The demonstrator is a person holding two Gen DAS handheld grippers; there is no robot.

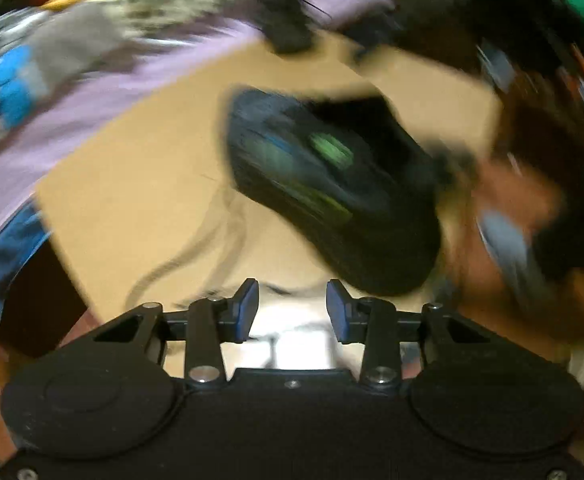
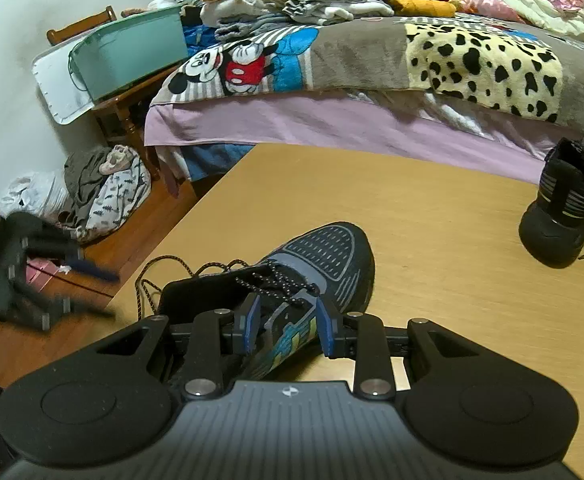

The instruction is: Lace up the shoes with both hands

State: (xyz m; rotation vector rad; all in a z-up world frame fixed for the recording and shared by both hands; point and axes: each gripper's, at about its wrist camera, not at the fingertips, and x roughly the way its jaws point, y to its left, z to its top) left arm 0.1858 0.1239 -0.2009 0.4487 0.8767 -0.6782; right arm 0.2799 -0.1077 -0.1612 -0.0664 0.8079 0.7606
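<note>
the shoe (image 2: 316,276) lies on the desk (image 2: 432,216) right ahead of the right gripper (image 2: 285,326), toe pointing away from it. that gripper's jaws stand narrow over the side of the shoe near the lacing; the blue pads flank the upper, but i cannot tell whether they press on it or only hover. the lace (image 2: 151,280) trails loose in loops off the heel end, to the left of the gripper.

the left gripper (image 1: 292,312) is partly spread with nothing between its pads; its view is badly blurred. the shoe sits ahead and to its right, and a dark loose lace strand lies on the desk just ahead and to its left. a second shoe (image 2: 568,212) stands well apart, far right, near the bed (image 2: 332,120).

judged step: steadying the shoe with the right while the left reaches for a free lace end. next, the left must settle, line its pads on a strand, and close without dragging the shoe.
</note>
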